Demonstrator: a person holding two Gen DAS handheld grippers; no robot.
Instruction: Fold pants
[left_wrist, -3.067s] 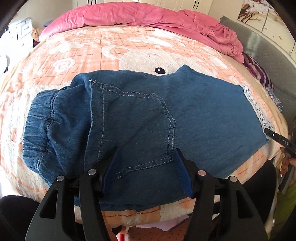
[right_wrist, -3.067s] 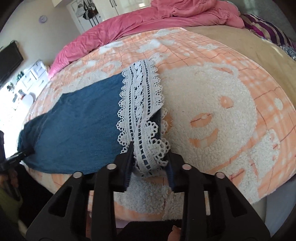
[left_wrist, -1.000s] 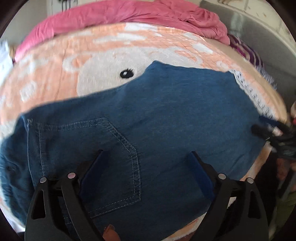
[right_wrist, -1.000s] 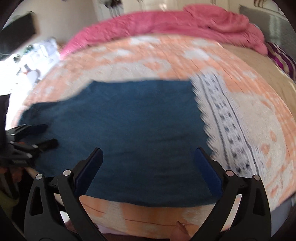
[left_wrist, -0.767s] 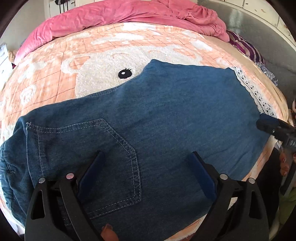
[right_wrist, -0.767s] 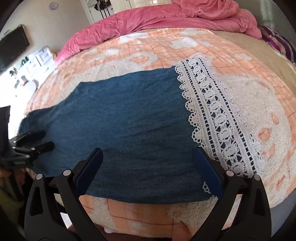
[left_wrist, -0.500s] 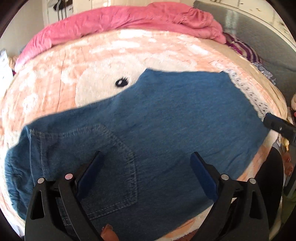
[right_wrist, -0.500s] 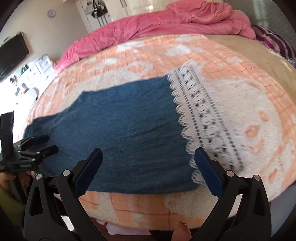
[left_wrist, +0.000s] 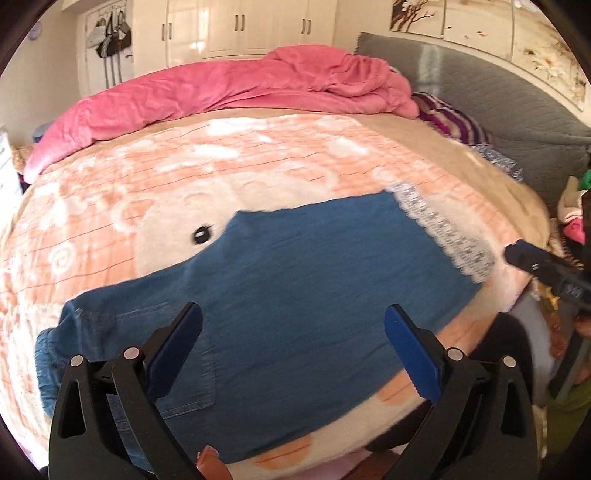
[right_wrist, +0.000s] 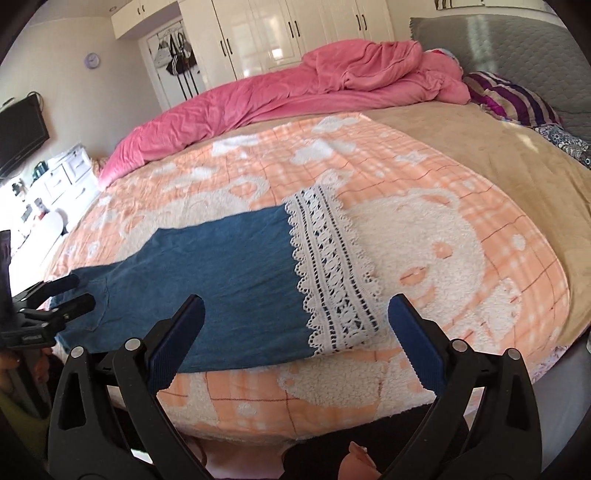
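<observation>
My left gripper (left_wrist: 293, 354) has just been opening and stands wide with nothing between its jaws; my right gripper (right_wrist: 295, 345) gapes empty too. The pants (right_wrist: 221, 273) lie flat mid-frame on the orange blanket (right_wrist: 424, 229), lace hem (right_wrist: 332, 273) rightward.

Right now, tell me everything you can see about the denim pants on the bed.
The denim pants are blue, soft-looking, and lie flat on the peach bear-print blanket, apparently folded leg over leg. A stitched back pocket faces up near the gathered waistband at one end; a wide white lace cuff trims the other. Nothing grips them: the left gripper and right gripper hover open above.
</observation>
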